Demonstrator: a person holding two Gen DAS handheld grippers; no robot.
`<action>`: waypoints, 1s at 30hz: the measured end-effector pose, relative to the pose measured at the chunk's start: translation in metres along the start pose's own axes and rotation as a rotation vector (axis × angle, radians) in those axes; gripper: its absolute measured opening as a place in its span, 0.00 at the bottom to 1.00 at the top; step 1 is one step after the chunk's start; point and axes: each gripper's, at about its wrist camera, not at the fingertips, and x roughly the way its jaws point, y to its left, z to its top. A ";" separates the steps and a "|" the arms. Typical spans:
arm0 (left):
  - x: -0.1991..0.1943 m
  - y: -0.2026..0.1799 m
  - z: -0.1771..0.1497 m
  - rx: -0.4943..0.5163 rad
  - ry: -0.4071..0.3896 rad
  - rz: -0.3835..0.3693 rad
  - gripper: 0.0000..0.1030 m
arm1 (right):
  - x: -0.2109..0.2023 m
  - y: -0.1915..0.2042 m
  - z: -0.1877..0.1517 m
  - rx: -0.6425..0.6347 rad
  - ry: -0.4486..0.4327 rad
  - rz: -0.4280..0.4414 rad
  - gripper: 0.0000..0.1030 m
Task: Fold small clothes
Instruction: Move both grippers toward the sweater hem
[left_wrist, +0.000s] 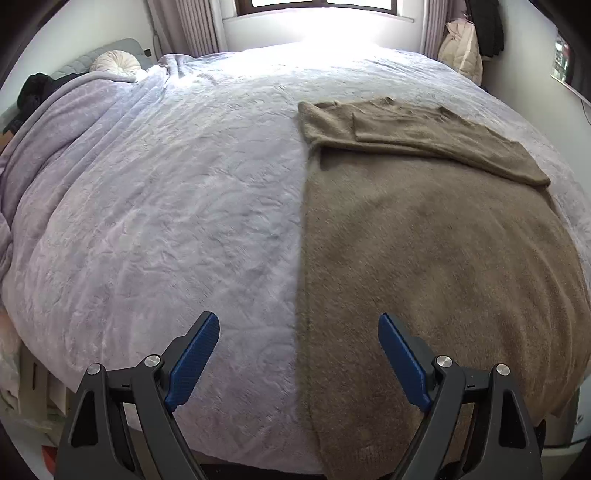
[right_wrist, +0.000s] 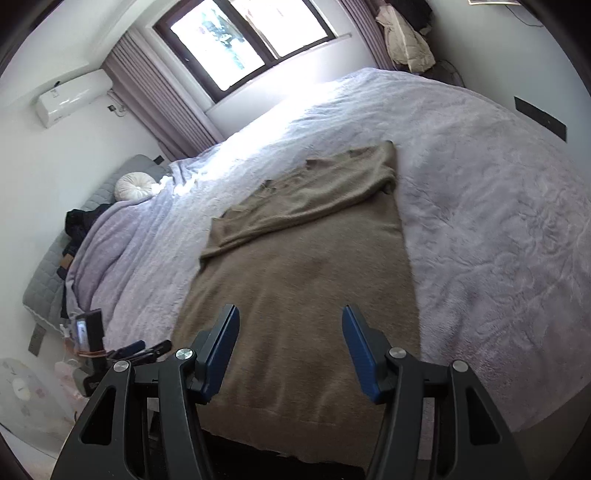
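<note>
A brown sweater (left_wrist: 424, 240) lies flat on a bed (left_wrist: 166, 203) covered by a pale lilac blanket, its sleeves folded across the chest at the far end and its hem reaching the near edge. The left gripper (left_wrist: 299, 332) hovers above the sweater's left edge, fingers (left_wrist: 194, 356) spread wide and holding nothing. The right gripper (right_wrist: 290, 325) hangs over the sweater's lower half, its blue-padded fingers (right_wrist: 360, 352) also wide apart and empty. A round white cushion (right_wrist: 135, 185) rests near the headboard, below a window (right_wrist: 243, 37) with drawn curtains.
</note>
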 end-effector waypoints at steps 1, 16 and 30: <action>0.000 0.003 0.008 -0.009 -0.011 0.021 0.86 | -0.003 0.010 0.006 -0.018 -0.014 0.024 0.60; 0.110 -0.003 0.136 -0.113 0.071 -0.101 0.59 | 0.147 -0.003 0.003 0.077 0.198 0.067 0.59; 0.111 0.030 0.140 -0.478 0.128 -0.527 0.55 | 0.171 -0.014 -0.012 0.037 0.219 0.089 0.59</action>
